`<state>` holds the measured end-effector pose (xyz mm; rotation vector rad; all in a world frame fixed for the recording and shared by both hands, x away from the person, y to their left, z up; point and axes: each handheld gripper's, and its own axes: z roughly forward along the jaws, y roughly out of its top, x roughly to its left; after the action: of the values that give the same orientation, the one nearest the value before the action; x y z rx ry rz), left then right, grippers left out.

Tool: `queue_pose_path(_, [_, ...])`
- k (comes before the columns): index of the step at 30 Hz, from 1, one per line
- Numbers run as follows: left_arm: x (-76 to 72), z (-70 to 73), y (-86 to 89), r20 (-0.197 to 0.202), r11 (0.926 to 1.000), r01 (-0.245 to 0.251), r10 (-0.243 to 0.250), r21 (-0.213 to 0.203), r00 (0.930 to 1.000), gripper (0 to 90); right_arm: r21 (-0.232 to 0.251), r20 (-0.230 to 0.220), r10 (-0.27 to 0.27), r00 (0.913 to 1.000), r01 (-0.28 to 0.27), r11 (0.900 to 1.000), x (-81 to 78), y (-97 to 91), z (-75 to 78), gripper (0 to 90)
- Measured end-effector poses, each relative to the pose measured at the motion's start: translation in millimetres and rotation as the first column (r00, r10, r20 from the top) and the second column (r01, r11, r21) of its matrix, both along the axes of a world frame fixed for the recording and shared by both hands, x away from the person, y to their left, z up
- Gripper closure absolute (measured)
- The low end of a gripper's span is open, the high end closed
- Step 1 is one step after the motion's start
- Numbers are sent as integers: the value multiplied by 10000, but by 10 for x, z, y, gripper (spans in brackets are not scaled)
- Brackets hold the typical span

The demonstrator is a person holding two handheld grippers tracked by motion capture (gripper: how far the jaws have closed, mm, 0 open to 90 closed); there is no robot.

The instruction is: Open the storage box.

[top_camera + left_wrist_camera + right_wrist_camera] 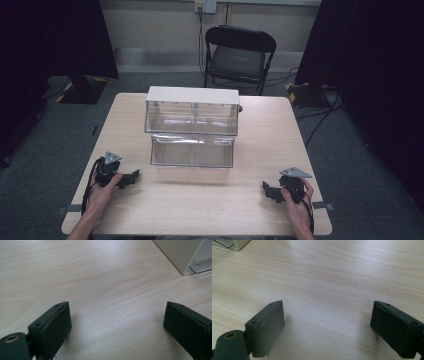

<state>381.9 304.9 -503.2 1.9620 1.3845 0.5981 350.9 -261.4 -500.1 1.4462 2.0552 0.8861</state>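
Wooden counter (200, 200) bears a clear drawer (192, 150) pulled from its box (192, 112). Both claws — left (134, 176), right (266, 189) — rest gaping, empty; next, likely, reaching the drawer.

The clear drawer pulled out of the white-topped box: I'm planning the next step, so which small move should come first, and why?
Probably bring the left gripper forward toward the clear drawer. The drawer stands out from the box, both grippers rest open near the table front edge, apart from it, with the right gripper just as idle and nothing between the jaws. Either hand could start; closing the gap comes first.
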Motion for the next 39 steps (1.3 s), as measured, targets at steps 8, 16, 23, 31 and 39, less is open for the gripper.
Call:
queue_pose_path(8, [-5, 8, 2, -33, 9999, 111, -111, 26, 9999, 92, -13, 2, -13, 10000, 13, 10000, 0, 1, 0, 111])
queue_pose_path(16, [-27, 48, -49, -22, 9996, 274, -274, 62, 9996, 163, -13, 1, -12, 10000, 12, 10000, 1, 1, 0, 111])
queue_pose_path(23, [-54, 164, -120, 313, 9963, 730, -716, -464, 9969, 166, -23, -2, -16, 10000, 16, 10000, 2, 1, 0, 109])
queue_pose_path(31, [-92, 288, -244, 786, 9865, 1345, -1273, -934, 9887, 167, -22, -3, -18, 10000, 18, 10000, 2, 1, 0, 109])
queue_pose_path(39, [-104, 353, -423, 877, 9709, 2130, -2040, -1092, 9750, 163, -28, -1, -17, 10000, 17, 10000, 2, 1, 0, 108])
